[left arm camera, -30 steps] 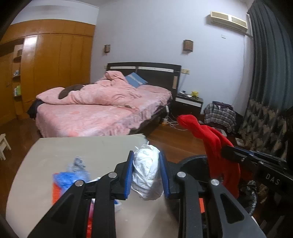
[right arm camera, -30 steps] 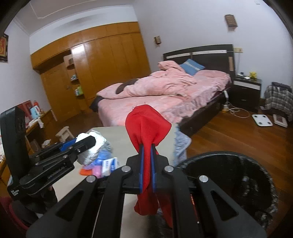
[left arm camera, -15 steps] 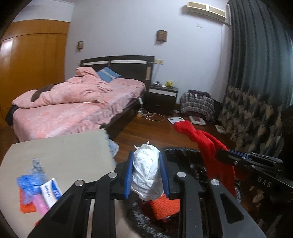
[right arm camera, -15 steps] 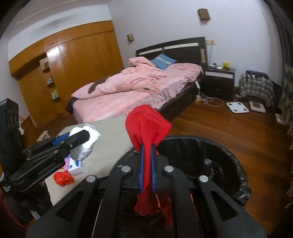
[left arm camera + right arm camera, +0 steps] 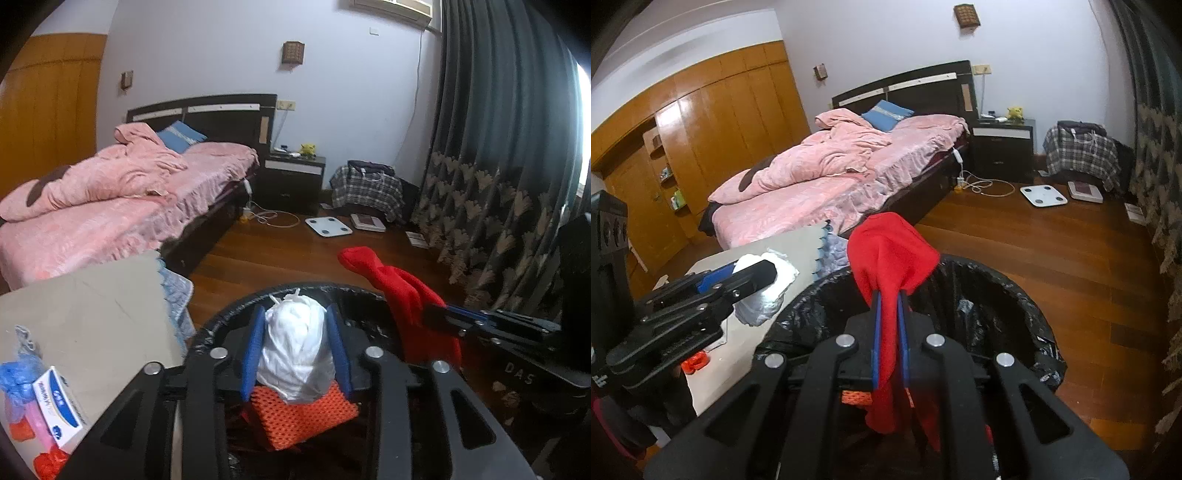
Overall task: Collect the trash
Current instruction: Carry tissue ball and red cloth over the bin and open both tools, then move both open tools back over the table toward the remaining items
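Gripping a white knotted bag (image 5: 295, 347), left gripper (image 5: 295, 343) over the black-lined bin (image 5: 229, 317), right gripper (image 5: 888, 325) pinched on a red cloth (image 5: 890, 254), orange mesh (image 5: 299, 417) below in left view, table (image 5: 92, 314) litter at 8 o'clock.

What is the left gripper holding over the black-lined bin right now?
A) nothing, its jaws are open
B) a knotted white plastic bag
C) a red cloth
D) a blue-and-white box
B: the left gripper is clamped on the knotted white plastic bag above the bin; the right gripper holds the red cloth.
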